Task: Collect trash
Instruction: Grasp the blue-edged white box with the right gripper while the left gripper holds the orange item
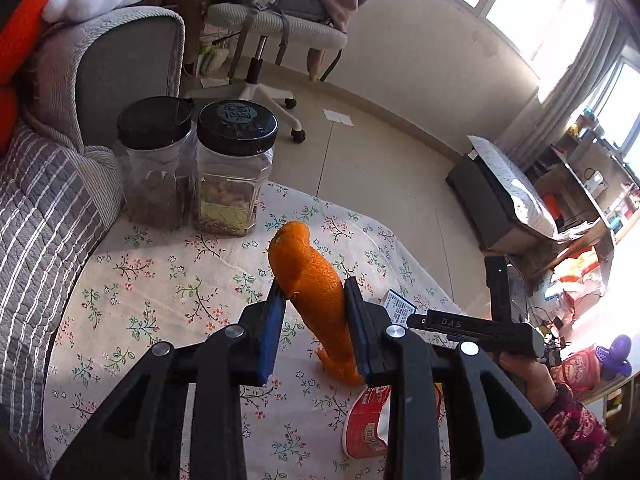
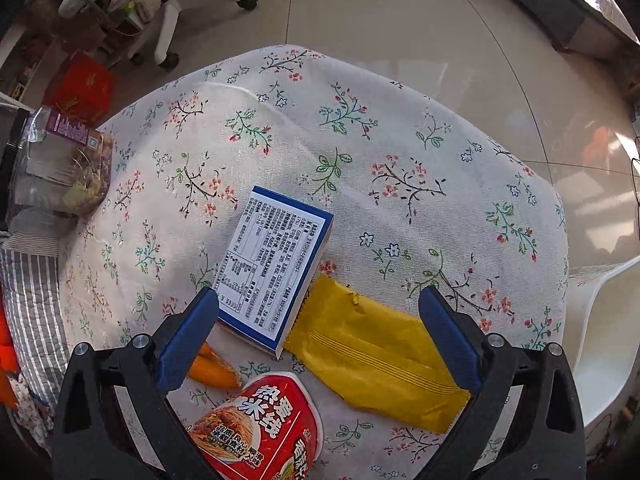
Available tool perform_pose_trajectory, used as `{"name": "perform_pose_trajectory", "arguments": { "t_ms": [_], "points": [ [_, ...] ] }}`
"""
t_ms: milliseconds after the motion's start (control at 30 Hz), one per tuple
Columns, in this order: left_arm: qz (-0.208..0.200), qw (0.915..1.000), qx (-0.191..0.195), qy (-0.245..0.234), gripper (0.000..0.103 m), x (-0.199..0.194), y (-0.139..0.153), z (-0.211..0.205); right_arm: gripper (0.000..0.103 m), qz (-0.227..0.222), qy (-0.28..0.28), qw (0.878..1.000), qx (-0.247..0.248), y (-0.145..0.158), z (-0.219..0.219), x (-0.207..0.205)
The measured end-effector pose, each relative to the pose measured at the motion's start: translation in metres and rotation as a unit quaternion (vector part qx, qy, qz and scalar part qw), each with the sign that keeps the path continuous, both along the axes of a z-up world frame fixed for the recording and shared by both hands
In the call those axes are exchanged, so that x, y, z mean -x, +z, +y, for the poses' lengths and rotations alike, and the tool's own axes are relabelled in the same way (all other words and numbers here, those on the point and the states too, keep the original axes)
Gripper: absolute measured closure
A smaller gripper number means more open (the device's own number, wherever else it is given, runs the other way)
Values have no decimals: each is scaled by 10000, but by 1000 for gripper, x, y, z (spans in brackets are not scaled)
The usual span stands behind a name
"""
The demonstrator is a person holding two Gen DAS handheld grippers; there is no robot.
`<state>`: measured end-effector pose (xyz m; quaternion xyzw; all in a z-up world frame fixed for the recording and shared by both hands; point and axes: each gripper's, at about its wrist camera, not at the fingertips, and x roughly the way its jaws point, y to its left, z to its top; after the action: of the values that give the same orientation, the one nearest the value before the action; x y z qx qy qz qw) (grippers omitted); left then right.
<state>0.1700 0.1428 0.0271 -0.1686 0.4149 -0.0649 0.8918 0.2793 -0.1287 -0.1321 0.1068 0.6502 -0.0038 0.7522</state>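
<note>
On the floral tablecloth (image 2: 360,92), the left gripper (image 1: 314,300) pinches an orange peel (image 1: 316,296) lifted above it, while the right gripper (image 2: 320,320), fingers spread wide, hovers over blue-white box (image 2: 272,268), yellow wrapper (image 2: 372,356) and red noodle cup (image 2: 260,428)

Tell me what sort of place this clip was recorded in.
Most likely a lived-in home room, a living room or bedroom. A gray sofa sits beside a small table with a floral tablecloth, a swivel chair carries draped clothes, and snack trash lies on the table.
</note>
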Motion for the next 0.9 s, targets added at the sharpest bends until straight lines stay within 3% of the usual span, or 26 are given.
{"name": "perform_pose_trajectory", "arguments": {
  "t_ms": [267, 367, 433, 500, 633, 900],
  "points": [
    [-33, 9996, 191, 208, 72, -3, 3, 33, 8, 377, 89, 9989, 259, -29, 37, -18],
    [56, 9994, 213, 271, 72, -4, 0, 42, 23, 696, 237, 9969, 273, -37, 43, -22],
    [119, 9992, 222, 321, 72, -4, -3, 46, 27, 793, 379, 9956, 331, -38, 48, -23],
    [185, 9989, 248, 352, 72, -5, -7, 50, 40, 806, 426, 9952, 366, -37, 51, -22],
    [278, 9986, 197, 417, 72, -8, -13, 52, 43, 576, 535, 9959, 445, -22, 65, -24],
    [508, 9961, 104, 711, 72, -13, -27, 65, 43, -164, 856, 9958, 290, 39, 100, -11]
  ]
}}
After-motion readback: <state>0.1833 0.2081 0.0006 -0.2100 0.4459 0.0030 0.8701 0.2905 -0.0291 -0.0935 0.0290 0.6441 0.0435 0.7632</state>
